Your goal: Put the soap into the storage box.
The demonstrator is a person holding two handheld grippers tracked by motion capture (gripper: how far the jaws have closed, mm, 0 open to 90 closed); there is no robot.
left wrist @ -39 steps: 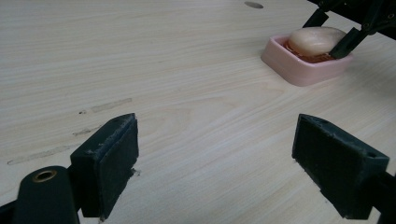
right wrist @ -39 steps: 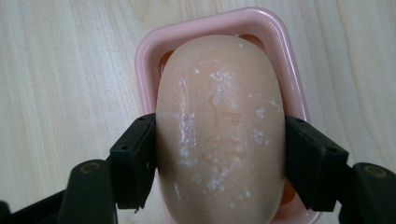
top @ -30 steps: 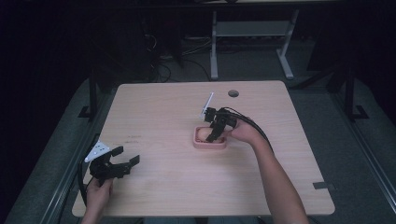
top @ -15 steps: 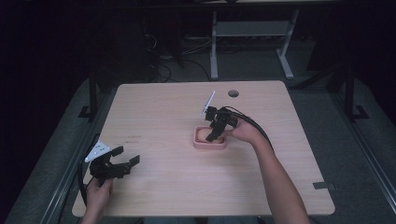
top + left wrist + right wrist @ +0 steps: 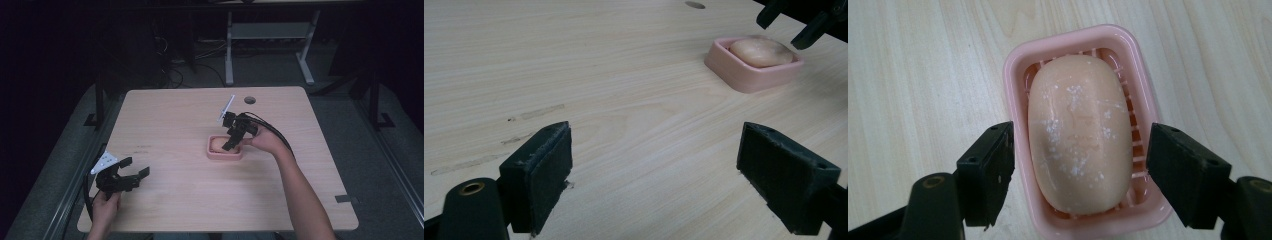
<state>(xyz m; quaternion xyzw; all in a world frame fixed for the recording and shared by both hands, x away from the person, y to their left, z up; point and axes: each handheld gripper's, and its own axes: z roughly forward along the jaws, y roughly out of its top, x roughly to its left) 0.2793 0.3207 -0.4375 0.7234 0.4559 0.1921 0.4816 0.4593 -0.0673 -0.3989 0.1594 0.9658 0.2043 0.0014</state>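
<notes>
A pink soap dish (image 5: pixel 1015 75) sits a little right of the table's middle (image 5: pixel 222 156), with a peach bar of soap (image 5: pixel 1078 135) lying in it. My right gripper (image 5: pixel 1080 170) hangs over the dish and points down. Its jaws have just been opening. They now stand either side of the soap, and the pads (image 5: pixel 990 170) are clear of it. In the high view my right gripper (image 5: pixel 230 145) covers part of the dish. At the front left corner my left gripper (image 5: pixel 136 166) is open with nothing between its jaws (image 5: pixel 654 170).
A round cable hole (image 5: pixel 249 100) lies near the table's far edge, behind the dish. The light wood tabletop (image 5: pixel 170 130) stretches bare between the two grippers. From the left gripper view the dish (image 5: pixel 751 80) shows far off to the right.
</notes>
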